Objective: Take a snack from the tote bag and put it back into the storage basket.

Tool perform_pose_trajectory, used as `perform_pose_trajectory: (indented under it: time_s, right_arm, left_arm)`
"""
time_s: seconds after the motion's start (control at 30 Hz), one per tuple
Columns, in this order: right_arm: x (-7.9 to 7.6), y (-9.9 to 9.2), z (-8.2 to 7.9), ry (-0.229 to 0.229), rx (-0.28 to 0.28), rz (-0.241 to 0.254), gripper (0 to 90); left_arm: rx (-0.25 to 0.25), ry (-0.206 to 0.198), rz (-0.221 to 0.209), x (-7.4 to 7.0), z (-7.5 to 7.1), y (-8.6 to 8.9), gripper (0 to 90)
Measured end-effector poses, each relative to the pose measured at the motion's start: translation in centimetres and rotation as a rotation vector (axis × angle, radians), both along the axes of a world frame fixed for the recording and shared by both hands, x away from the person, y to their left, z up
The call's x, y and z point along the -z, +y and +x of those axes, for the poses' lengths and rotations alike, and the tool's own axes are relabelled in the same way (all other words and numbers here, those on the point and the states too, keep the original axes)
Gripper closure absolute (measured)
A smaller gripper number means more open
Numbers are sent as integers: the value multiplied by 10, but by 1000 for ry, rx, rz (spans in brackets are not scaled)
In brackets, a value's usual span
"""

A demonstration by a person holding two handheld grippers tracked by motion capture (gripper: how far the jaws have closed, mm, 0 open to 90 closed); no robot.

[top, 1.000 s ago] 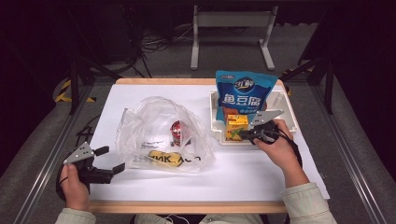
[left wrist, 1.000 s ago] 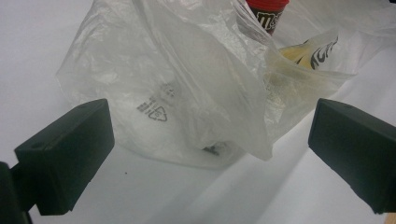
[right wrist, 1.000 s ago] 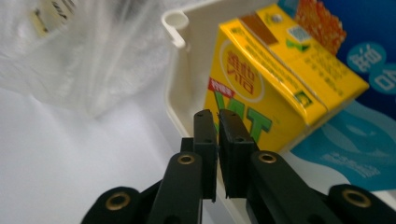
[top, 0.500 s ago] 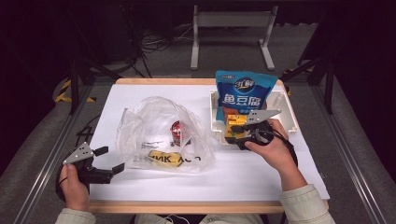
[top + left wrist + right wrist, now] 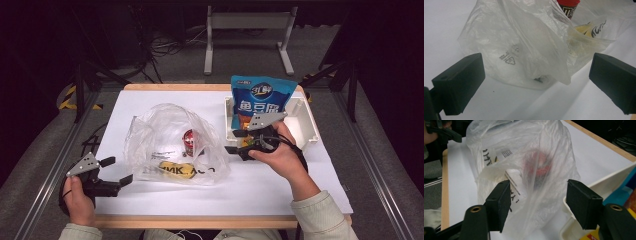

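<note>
A clear plastic bag lies mid-table with a red can and a banana inside. My right gripper hangs at the left wall of the white bin and points at the bag. It is open; its jaws have just been opening and nothing is between them. In the right gripper view the gripper faces the bag and the blurred can. My left gripper is open near the front left edge. In the left gripper view the gripper faces the bag.
A blue snack bag stands upright in the white bin at the back right. The bin's rim sits just to the right of my right jaws. A metal stand is on the floor beyond the table.
My right gripper has drawn back from inside the bin, leftward and a little up toward the plastic bag, and its jaws have opened. The left gripper has stayed put.
</note>
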State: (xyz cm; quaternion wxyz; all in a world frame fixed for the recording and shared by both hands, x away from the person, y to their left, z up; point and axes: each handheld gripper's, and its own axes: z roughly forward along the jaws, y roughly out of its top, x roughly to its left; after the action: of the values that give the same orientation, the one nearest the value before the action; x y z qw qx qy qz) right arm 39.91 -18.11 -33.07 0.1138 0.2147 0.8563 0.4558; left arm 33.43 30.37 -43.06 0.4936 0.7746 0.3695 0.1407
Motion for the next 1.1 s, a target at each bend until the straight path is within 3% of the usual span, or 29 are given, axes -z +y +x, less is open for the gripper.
perform_pose_trajectory:
  time_s: [0.4, 0.6, 0.93, 1.1]
  right_arm:
    - [-12, 29, 1, -12, -50, -3, 293]
    - [-17, 56, 6, -24, -84, -10, 269]
    - [-16, 92, 16, -26, -130, -29, 240]
    - [-13, 105, 21, -34, -127, -37, 222]
  left_arm:
    - [0, -1, 2, 0, 0, 0, 9]
    - [2, -1, 1, 0, 0, 1, 9]
    - [-2, -1, -5, -1, -1, 3, 9]
    - [-1, -1, -4, -1, -1, 3, 9]
